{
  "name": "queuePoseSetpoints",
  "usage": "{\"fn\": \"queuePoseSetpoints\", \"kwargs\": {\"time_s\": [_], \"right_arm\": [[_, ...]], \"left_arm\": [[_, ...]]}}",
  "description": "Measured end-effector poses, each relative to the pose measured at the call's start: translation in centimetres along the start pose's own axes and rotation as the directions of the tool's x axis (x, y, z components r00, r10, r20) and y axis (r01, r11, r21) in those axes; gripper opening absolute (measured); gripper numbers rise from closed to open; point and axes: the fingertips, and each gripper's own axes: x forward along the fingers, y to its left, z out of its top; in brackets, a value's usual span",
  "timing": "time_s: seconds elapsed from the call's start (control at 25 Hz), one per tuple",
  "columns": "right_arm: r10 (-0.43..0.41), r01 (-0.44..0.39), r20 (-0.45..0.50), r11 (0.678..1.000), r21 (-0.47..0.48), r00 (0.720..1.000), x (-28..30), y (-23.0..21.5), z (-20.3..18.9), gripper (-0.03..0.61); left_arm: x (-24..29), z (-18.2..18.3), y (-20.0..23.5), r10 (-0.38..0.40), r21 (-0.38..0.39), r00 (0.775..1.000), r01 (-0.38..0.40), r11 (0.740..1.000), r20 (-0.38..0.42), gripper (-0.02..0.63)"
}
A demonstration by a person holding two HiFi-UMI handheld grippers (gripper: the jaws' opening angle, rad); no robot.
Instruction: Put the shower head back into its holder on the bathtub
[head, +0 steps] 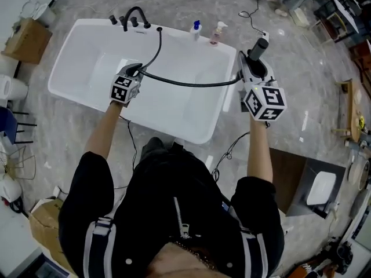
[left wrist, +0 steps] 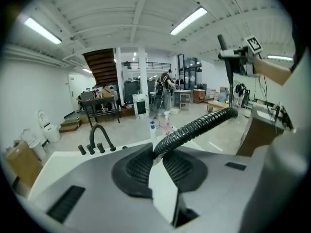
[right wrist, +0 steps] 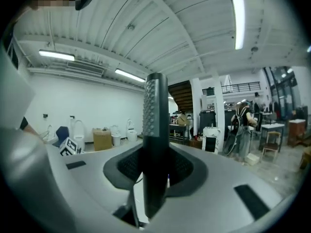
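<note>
A white bathtub (head: 87, 91) lies below me, with a black faucet (head: 134, 16) and knobs on its far rim. My right gripper (head: 253, 68) is shut on the black shower head (head: 258, 48), a dark stick-shaped handle (right wrist: 154, 130) that stands upright between the pads, above the tub's right end. The black ribbed hose (head: 185, 83) runs from the far rim across the tub to that hand. My left gripper (head: 133, 70) is shut on the hose (left wrist: 194, 128) over the tub's middle. The holder itself I cannot make out.
Two bottles (head: 196, 29) (head: 217, 32) stand on the tub's far rim. A cardboard box (head: 26, 39) sits left of the tub. Cables trail on the grey floor near the tub's front edge. A white tray (head: 320, 188) lies at the right. Toilets and shelves fill the background.
</note>
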Motion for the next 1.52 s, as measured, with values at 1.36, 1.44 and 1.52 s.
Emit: {"fn": "queuePoseSetpoints", "kwargs": {"time_s": [1.36,1.44,1.52], "right_arm": [[-0.046,0.01,-0.177,0.979,-0.203,0.983,19.4,20.7,-4.9,0.115],[-0.049,0.011,-0.184,0.98,-0.2,0.982,19.9,21.1,-4.9,0.115],[-0.055,0.018,-0.182,0.98,-0.198,0.982,20.3,21.1,-4.7,0.115]], "left_arm": [[-3.3,14.1,17.6,-0.188,-0.04,0.939,0.208,0.977,0.286,0.075],[-2.9,15.3,18.0,-0.202,-0.013,0.935,0.215,0.977,0.293,0.075],[-2.6,16.9,18.4,-0.208,0.017,0.929,0.213,0.977,0.306,0.075]]}}
